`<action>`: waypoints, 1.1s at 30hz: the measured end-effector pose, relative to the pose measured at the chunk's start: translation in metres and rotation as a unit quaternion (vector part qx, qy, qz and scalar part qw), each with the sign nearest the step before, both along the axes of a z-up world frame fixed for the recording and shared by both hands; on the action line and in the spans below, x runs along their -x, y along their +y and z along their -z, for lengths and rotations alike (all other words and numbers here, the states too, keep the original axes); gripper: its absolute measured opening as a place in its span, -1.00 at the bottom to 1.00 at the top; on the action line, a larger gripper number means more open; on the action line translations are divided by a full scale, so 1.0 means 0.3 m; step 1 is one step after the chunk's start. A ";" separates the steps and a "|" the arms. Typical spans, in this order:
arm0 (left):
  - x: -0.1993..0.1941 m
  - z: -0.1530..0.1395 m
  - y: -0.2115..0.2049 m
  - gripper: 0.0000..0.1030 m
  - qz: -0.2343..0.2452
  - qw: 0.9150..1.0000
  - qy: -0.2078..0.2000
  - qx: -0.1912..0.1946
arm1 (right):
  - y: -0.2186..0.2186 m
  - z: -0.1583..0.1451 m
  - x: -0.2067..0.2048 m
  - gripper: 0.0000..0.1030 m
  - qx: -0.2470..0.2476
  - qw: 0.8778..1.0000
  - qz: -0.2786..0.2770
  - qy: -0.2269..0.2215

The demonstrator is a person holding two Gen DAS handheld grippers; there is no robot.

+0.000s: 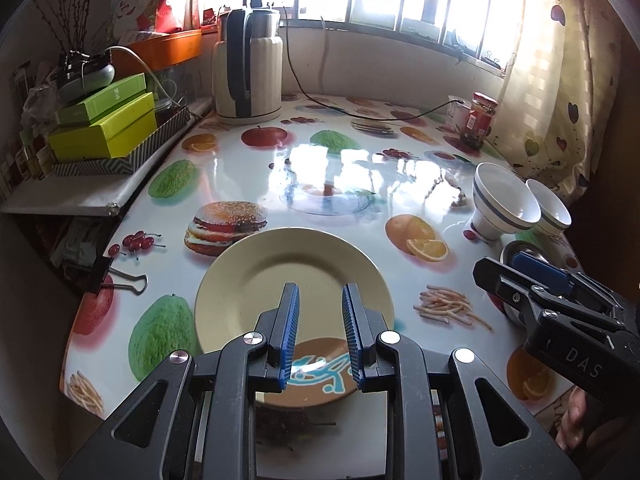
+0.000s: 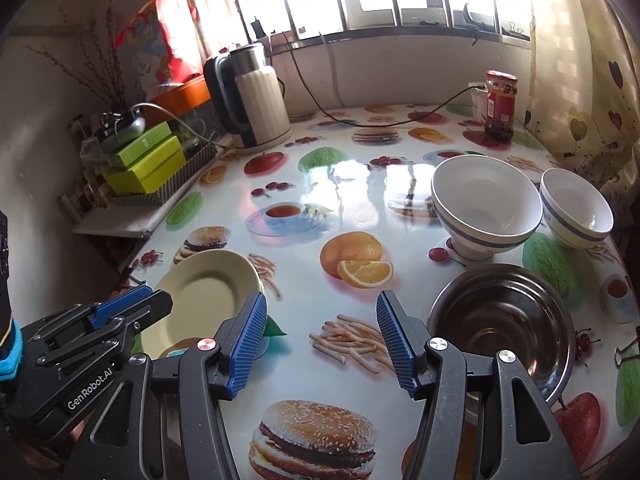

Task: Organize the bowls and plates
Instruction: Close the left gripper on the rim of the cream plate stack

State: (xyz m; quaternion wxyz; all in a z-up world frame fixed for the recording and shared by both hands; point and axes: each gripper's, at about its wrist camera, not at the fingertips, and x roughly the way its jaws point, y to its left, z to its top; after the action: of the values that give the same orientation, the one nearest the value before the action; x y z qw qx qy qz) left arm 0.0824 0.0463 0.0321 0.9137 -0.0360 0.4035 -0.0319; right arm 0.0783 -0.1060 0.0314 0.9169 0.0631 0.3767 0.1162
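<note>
A cream plate [image 1: 292, 276] lies on the fruit-print table, overlapping a brown plate with a teal pattern [image 1: 316, 376] beneath its near edge. My left gripper [image 1: 319, 328] is open and empty, fingers just above the cream plate's near rim. The cream plate also shows in the right wrist view [image 2: 204, 296]. My right gripper [image 2: 320, 336] is open and empty above the table, left of a steel bowl [image 2: 504, 320]. Two white bowls with blue bands [image 2: 484, 208] [image 2: 576, 208] stand behind the steel bowl; in the left wrist view they are at the right [image 1: 504, 204] [image 1: 548, 208].
An electric kettle [image 1: 248, 68] with its cable stands at the back. A red-lidded jar [image 2: 500, 104] is at the back right. Green boxes [image 1: 104, 128] sit in a tray on a side shelf at the left. A binder clip [image 1: 116, 276] grips the table's left edge.
</note>
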 end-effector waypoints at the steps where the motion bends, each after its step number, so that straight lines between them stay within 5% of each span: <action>1: -0.003 0.006 0.006 -0.55 -0.002 1.000 0.003 0.002 | -0.005 0.003 0.000 0.12 -0.001 1.000 0.002 0.002; 15: 0.001 0.116 0.302 -0.55 -0.088 0.993 0.046 0.060 | 0.134 0.145 -0.119 0.13 -0.040 0.994 -0.076 0.072; 18: -0.011 0.141 0.337 -0.53 -0.080 0.990 0.058 0.100 | 0.155 0.174 -0.138 0.12 -0.042 0.992 -0.084 0.085; 21: -0.020 0.159 0.335 -0.29 -0.077 0.989 0.066 0.107 | 0.172 0.200 -0.160 0.13 -0.043 0.990 -0.090 0.101; 33: -0.078 0.203 0.329 -0.25 -0.058 0.983 0.089 0.150 | 0.213 0.226 -0.205 0.01 -0.079 0.982 -0.124 0.119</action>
State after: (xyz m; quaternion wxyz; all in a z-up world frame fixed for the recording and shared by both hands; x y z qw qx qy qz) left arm 0.1057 0.1450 -0.0290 0.8584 -0.1992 0.4714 -0.0357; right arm 0.1399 -0.0422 -0.0364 0.8359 0.1014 0.4780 0.2500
